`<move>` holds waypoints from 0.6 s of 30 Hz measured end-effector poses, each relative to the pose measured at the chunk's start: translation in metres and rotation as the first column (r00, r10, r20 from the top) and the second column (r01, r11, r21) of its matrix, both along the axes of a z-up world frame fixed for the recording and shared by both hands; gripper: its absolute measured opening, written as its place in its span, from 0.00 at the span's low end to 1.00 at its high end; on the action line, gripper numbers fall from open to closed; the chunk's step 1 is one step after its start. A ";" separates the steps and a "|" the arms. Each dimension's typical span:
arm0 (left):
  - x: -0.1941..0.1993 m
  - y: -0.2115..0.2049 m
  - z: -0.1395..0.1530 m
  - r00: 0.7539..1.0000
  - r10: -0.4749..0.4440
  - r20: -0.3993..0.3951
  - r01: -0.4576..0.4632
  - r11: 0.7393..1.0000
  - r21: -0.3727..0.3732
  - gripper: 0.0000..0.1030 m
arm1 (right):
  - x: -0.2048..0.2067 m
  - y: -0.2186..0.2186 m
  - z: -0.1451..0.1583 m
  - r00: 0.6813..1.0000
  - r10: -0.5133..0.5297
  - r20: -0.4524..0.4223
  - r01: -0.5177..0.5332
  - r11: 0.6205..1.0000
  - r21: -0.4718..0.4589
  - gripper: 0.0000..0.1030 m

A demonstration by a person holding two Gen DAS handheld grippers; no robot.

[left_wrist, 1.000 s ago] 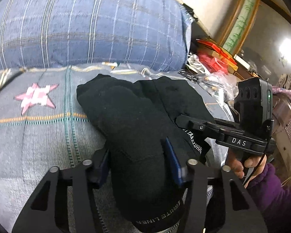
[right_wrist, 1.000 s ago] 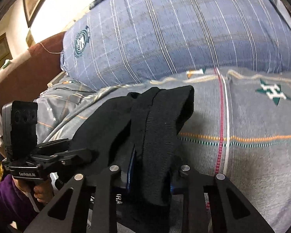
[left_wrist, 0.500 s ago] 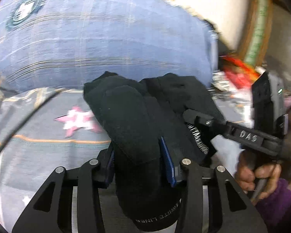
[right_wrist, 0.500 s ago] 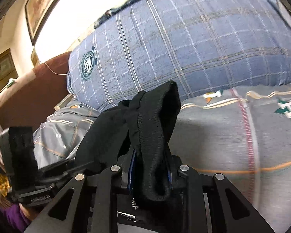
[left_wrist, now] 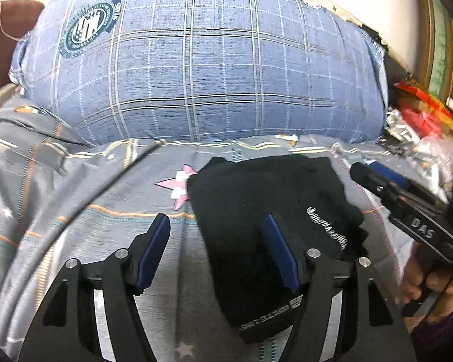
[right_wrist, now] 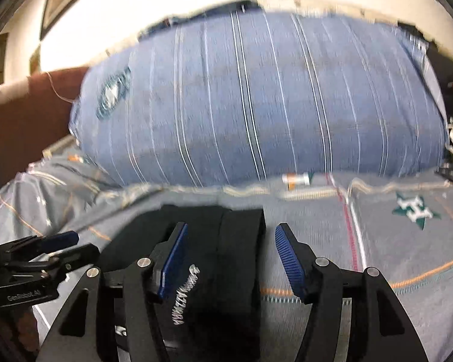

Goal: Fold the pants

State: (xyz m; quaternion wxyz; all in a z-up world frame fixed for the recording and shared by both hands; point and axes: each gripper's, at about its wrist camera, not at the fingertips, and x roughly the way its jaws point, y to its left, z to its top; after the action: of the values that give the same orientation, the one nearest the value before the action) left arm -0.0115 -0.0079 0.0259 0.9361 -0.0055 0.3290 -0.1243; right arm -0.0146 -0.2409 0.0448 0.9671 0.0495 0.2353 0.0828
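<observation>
The black pants [left_wrist: 256, 211] lie folded in a flat bundle on the grey bedsheet [left_wrist: 75, 211], white lettering up. My left gripper [left_wrist: 217, 241] hovers over their left edge, its jaws opening: the right pad [left_wrist: 281, 253] is above the cloth, the left pad [left_wrist: 154, 250] above bare sheet, neither pressing. In the right wrist view the pants [right_wrist: 238, 241] run between the spread fingers of my right gripper [right_wrist: 231, 250], whose jaws are also opening, pads clear of the fabric. Each gripper shows in the other's view: the right one [left_wrist: 407, 205], the left one [right_wrist: 42, 253].
A big blue plaid pillow [left_wrist: 202, 66] fills the back of the bed. Red packets and crumpled foil [left_wrist: 422, 114] pile up at the far right. A dark cable [left_wrist: 105, 187] crosses the sheet on the left. A brown headboard [right_wrist: 24, 114] stands at the left.
Both grippers were shut on the raised black bundle; now their jaws are apart and the pants lie flat on the sheet. Both views have tilted up towards the pillow.
</observation>
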 end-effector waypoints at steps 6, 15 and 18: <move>0.014 0.003 -0.032 0.990 0.034 -0.134 -0.026 0.998 0.057 0.65 | 0.031 0.030 -0.038 0.954 0.118 -0.275 -0.127 0.992 -0.016 0.38; -0.013 0.020 0.002 0.994 0.066 -0.084 -0.064 0.998 0.026 0.67 | -0.012 0.023 -0.007 0.992 0.065 -0.111 -0.072 0.996 -0.057 0.38; -0.025 0.028 0.010 0.994 0.113 -0.006 -0.112 0.990 0.089 0.79 | -0.031 0.025 0.004 0.996 0.070 -0.052 -0.072 0.996 -0.052 0.42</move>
State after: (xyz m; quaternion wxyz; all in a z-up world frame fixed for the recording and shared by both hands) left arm -0.0361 0.0198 0.0359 0.9391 0.0166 0.3386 -0.0564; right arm -0.0453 -0.2157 0.0487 0.9584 0.0172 0.2631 0.1094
